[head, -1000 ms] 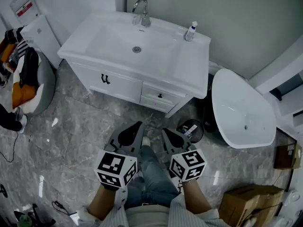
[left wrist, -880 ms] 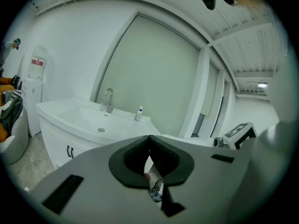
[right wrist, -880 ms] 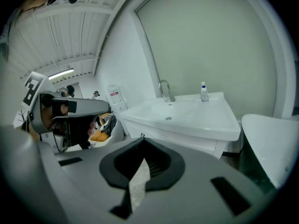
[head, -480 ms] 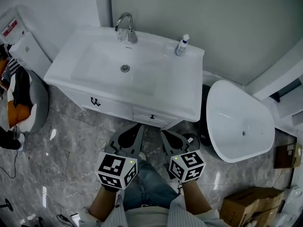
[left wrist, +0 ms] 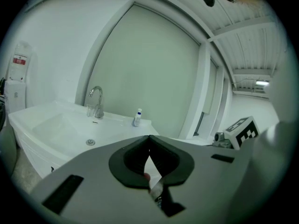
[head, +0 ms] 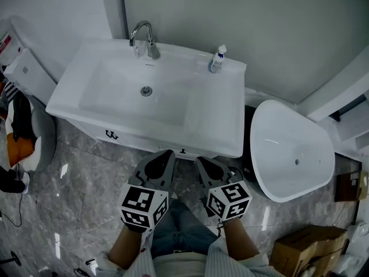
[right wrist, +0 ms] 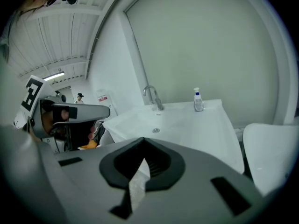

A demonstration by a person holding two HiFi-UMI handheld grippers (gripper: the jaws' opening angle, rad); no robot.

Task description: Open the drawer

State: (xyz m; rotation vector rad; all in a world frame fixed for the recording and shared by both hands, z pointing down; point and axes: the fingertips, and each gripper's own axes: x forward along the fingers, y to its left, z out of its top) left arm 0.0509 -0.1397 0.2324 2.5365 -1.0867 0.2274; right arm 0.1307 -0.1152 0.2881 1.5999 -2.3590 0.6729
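Note:
The white vanity (head: pixel 219 126) stands straight ahead, with its sink and faucet (head: pixel 144 36) on top. Of its drawer only a thin strip and the dark knob (head: pixel 183 150) show below the counter's front edge; the drawer looks closed. My left gripper (head: pixel 169 153) and right gripper (head: pixel 200 159) are side by side just short of that edge, one on each side of the knob and touching nothing. In the left gripper view the left gripper (left wrist: pixel 149 137) has its tips meeting on nothing. The right gripper (right wrist: pixel 143 139) stands the same way in the right gripper view.
A cabinet door with a dark handle (head: pixel 112 134) is left of the drawer. A soap bottle (head: pixel 217 59) stands on the counter. A white oval fixture (head: pixel 291 149) sits to the right, a cardboard box (head: pixel 302 247) at lower right, and a chair with clothes (head: pixel 23 131) at far left.
Both grippers have moved forward toward the vanity, staying shut. The drawer and cabinet fronts have slid almost out of sight under the counter edge in the head view.

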